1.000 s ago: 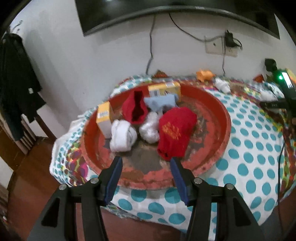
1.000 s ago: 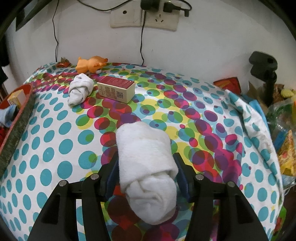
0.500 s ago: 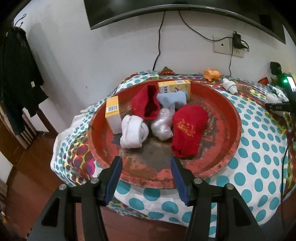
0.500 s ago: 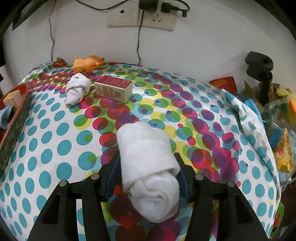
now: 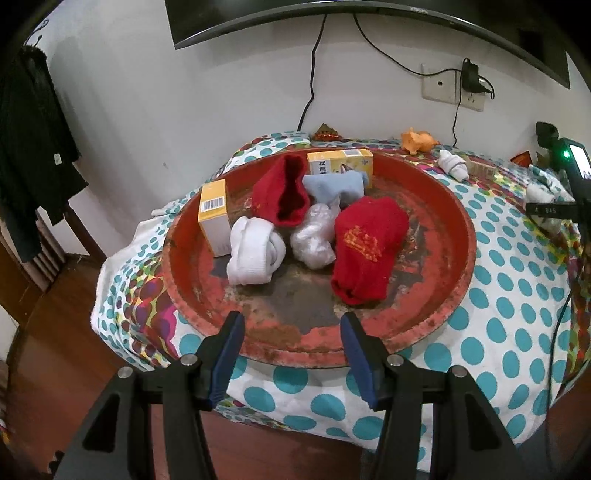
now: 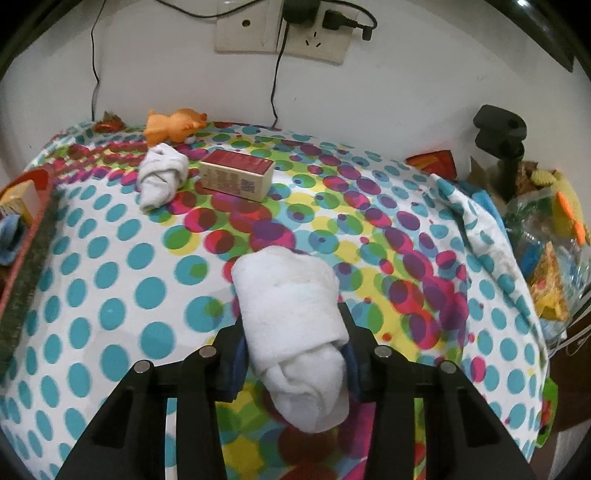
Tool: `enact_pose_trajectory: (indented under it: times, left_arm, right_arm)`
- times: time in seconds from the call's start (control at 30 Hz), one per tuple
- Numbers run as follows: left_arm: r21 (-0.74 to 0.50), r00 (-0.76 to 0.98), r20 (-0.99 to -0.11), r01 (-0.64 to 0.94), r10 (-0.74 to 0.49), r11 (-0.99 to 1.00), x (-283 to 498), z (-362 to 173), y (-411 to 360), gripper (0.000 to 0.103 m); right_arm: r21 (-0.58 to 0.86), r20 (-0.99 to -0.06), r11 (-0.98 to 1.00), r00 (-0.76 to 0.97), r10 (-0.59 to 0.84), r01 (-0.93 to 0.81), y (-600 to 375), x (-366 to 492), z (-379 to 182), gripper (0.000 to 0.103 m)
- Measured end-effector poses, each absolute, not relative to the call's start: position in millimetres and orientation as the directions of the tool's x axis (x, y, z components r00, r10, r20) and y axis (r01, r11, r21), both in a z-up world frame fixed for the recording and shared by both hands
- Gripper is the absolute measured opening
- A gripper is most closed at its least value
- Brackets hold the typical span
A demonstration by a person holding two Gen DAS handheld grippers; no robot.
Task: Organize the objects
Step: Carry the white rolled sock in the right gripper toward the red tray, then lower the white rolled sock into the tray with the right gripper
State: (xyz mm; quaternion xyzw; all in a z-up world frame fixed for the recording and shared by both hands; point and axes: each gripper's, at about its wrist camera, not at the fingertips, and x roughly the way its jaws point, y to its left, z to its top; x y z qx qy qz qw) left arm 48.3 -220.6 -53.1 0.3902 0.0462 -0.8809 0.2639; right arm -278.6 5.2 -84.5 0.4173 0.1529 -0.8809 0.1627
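My right gripper (image 6: 293, 334) is shut on a rolled white sock (image 6: 291, 317), held just above the spotted tablecloth. My left gripper (image 5: 291, 325) is open and empty at the near rim of a round red tray (image 5: 458, 295). The tray holds a white sock bundle (image 5: 255, 251), two red socks (image 5: 365, 251), a pale blue sock (image 5: 334, 186), a crumpled plastic bag (image 5: 314, 236) and two yellow boxes (image 5: 214, 216). Another white sock roll (image 6: 162, 175) and a red-topped box (image 6: 236, 175) lie on the cloth near the wall.
An orange toy (image 6: 173, 123) sits by the wall under a socket with plugged cables (image 6: 280, 29). A black stand (image 6: 498, 144) and bags of clutter (image 6: 546, 243) crowd the right edge. The tray's edge (image 6: 26, 254) shows at the left. Wooden floor lies below the table.
The left gripper has drawn back and risen, so the tray looks smaller and farther. The right gripper keeps its hold on the sock and has shifted slightly.
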Motion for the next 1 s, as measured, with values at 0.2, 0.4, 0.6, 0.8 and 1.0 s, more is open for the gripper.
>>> enact_pose_trajectory:
  times: [0.2,0.4,0.6,0.8,1.0]
  left_arm:
    - [0.126,-0.564,-0.704,0.5,-0.432,-0.857,48.1,-49.6,-216.9,0.055]
    - [0.114,-0.57,-0.704,0.497,-0.423,-0.86,48.5,-47.9,-215.7,0.055]
    - [0.101,-0.566,-0.709,0.51,-0.422,-0.854,50.5,-46.0,-220.5,0.055]
    - [0.089,-0.562,-0.711,0.524,-0.423,-0.847,53.1,-44.1,-224.7,0.055]
    - [0.069,-0.55,-0.728,0.535,-0.409,-0.842,53.5,-46.3,-230.0,0.055]
  right_arm:
    - [-0.016,-0.788,-0.885,-0.55,-0.276,0.466,6.3,-258.1,-79.6,0.039]
    - [0.126,-0.781,-0.858,-0.483,-0.396,0.499,7.8,-236.6,-76.9,0.039]
    - [0.14,-0.78,-0.813,-0.442,-0.442,0.565,-16.8,-211.5,-65.2,0.039]
    - [0.149,-0.762,-0.751,-0.409,-0.502,0.644,-56.2,-186.4,-48.5,0.04]
    - [0.143,-0.751,-0.684,-0.372,-0.546,0.716,-100.9,-161.5,-33.8,0.041]
